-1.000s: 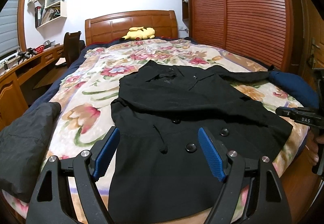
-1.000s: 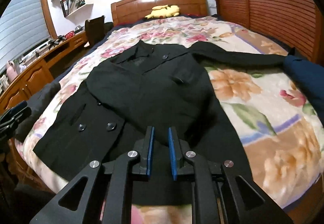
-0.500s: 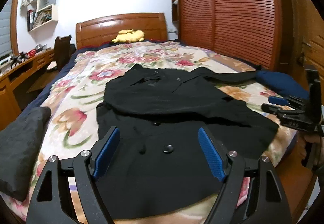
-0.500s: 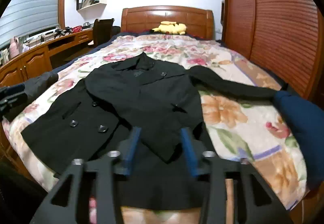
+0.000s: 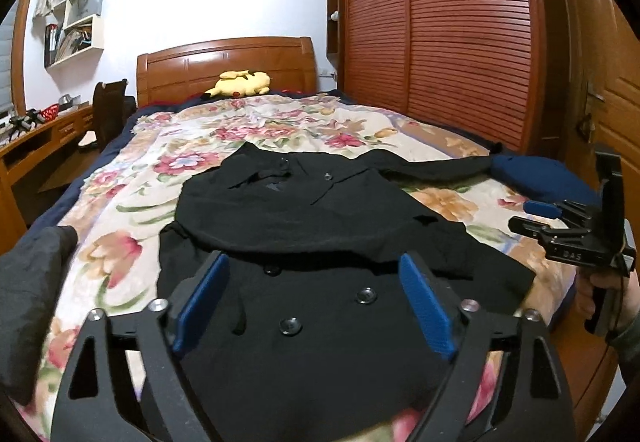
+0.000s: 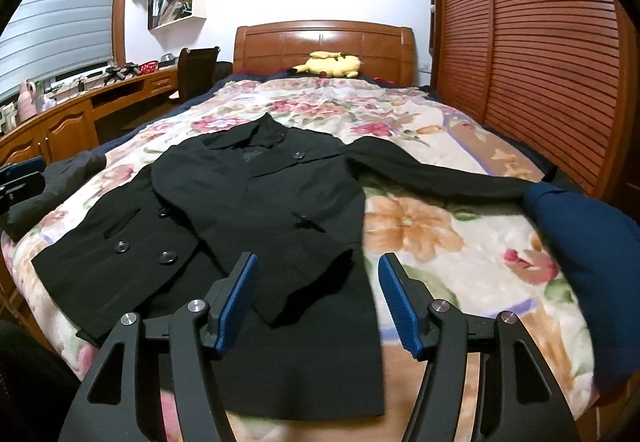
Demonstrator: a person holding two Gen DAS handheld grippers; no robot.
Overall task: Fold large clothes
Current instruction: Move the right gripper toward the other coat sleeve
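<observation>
A black buttoned coat [image 5: 320,226] lies flat on the floral bedspread [image 5: 120,250], collar toward the headboard. One sleeve [image 6: 288,242] is folded across its front; the other sleeve [image 6: 440,174] stretches out to the right. My left gripper [image 5: 312,266] hovers over the coat's hem, jaws opening, nothing between the blue pads. My right gripper [image 6: 317,262] hangs above the coat's right lower edge, jaws opening and empty. The right gripper [image 5: 528,216] also shows at the right edge of the left wrist view, held in a hand.
A dark blue garment [image 6: 580,242] lies at the bed's right edge, a dark grey one [image 5: 28,302] at its left edge. A yellow plush toy [image 5: 240,82] rests by the wooden headboard [image 6: 320,46]. A slatted wardrobe [image 5: 460,34] stands right; a desk [image 6: 60,122] and chair [image 6: 196,70] stand left.
The right gripper's jaws have spread from almost shut to wide apart above the folded sleeve. The left gripper has drawn back a little from the coat, its jaws slightly wider.
</observation>
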